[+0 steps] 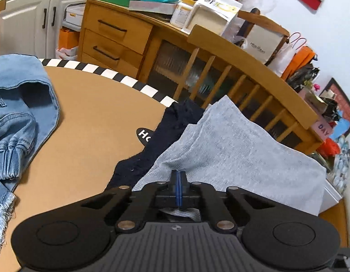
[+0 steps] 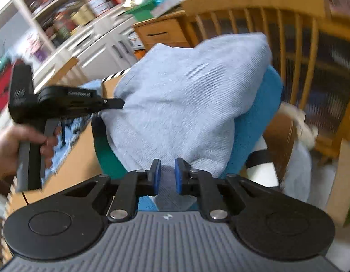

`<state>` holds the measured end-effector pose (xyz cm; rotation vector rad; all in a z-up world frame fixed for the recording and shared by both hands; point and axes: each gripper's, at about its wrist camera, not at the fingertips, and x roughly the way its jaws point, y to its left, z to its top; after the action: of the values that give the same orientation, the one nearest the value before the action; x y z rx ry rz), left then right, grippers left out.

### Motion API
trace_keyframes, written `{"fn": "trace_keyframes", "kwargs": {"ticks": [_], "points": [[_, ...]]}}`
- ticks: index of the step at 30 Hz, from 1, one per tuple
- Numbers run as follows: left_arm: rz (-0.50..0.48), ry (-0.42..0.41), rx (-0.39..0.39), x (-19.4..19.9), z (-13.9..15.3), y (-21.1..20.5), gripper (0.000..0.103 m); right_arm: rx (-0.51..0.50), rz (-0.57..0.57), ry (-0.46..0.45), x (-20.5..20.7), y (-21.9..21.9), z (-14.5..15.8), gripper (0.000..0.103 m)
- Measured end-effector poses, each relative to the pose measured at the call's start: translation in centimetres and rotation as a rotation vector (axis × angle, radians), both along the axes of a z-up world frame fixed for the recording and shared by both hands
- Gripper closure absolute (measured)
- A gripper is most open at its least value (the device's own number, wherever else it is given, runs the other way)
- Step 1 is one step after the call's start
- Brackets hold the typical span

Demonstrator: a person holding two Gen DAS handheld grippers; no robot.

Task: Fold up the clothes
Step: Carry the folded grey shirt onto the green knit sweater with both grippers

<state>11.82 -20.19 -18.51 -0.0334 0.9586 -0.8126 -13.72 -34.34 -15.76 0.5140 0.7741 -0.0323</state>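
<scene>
The left gripper [image 1: 179, 178] has its blue pads pressed together, with an edge of the light grey garment [image 1: 231, 151] pinched between them; a scrap of the same grey knit shows behind the pads, inside the mechanism. From that pinch the cloth rises and spreads to the right, draped in soft folds in front of a wooden chair back [image 1: 242, 68]. Just left of the grey cloth a dark navy garment [image 1: 175, 122] lies crumpled, partly under it and covering part of a black label with white letters. Farther left, well apart from the gripper, light blue denim jeans [image 1: 18, 117] lie bunched on the brown table top [image 1: 95, 113], whose far rim carries a black-and-white striped border. Behind the table stands a wooden sideboard [image 1: 116, 34] with drawers, its top crowded with boxes and packets. In the right wrist view, the right gripper [image 2: 167, 175] has its blue pads a little apart, with grey cloth lying between them; the blur makes it hard to tell whether the pads press on it. The grey garment [image 2: 186, 104] humps up ahead of this gripper over a teal blue garment [image 2: 254, 122]. At the left of that view a person's hand [image 2: 14, 145] grips the handle of the left gripper, whose tip meets the grey cloth's left edge.
</scene>
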Motion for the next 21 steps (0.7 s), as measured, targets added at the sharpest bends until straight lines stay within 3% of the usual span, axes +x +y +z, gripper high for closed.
{"fn": "trace_keyframes", "kwargs": {"ticks": [1,4,6,7,9,10,11,14,16,18,19,21], "points": [[0.008,0.017,-0.014,0.2,0.5,0.4,0.099,0.015,-0.002,0.011,0.2,-0.3,0.2,0.090],[-0.032,0.020,-0.092,-0.5,2.8,1.0,0.083,0.043,-0.011,0.019,0.6,-1.1,1.3,0.084],[-0.134,0.011,-0.106,-2.4,4.0,0.4,0.079,0.042,-0.013,0.010,0.4,-0.8,1.5,0.084],[-0.155,0.004,-0.058,-2.9,3.4,-0.1,0.077,0.040,-0.014,0.008,0.5,-0.7,1.5,0.084],[-0.195,-0.011,0.040,-3.7,2.3,-1.1,0.083,0.051,-0.010,0.034,1.1,-0.4,0.7,0.083],[-0.176,0.007,0.058,-3.6,1.4,-0.9,0.092,0.052,-0.014,0.036,1.2,-0.3,0.3,0.084],[-0.157,0.024,0.075,-3.4,0.5,-0.6,0.095,0.049,-0.013,0.031,1.2,-0.3,0.2,0.085],[-0.114,0.051,0.038,-3.4,0.0,0.4,0.099,0.078,-0.018,0.020,1.2,-0.8,0.6,0.082],[-0.148,-0.004,-0.001,-4.0,2.0,0.0,0.075,0.123,-0.044,-0.059,0.9,-1.7,2.1,0.082],[-0.154,-0.049,-0.090,-4.1,4.0,-0.5,0.060,0.093,-0.102,-0.139,1.1,-3.1,4.0,0.081],[-0.143,-0.060,-0.134,-3.9,5.0,-1.3,0.053,0.071,-0.132,-0.166,1.4,-3.8,4.8,0.081],[-0.131,-0.037,-0.153,-2.7,5.2,-3.8,0.051,0.056,-0.201,-0.175,2.6,-5.5,5.2,0.081]]}}
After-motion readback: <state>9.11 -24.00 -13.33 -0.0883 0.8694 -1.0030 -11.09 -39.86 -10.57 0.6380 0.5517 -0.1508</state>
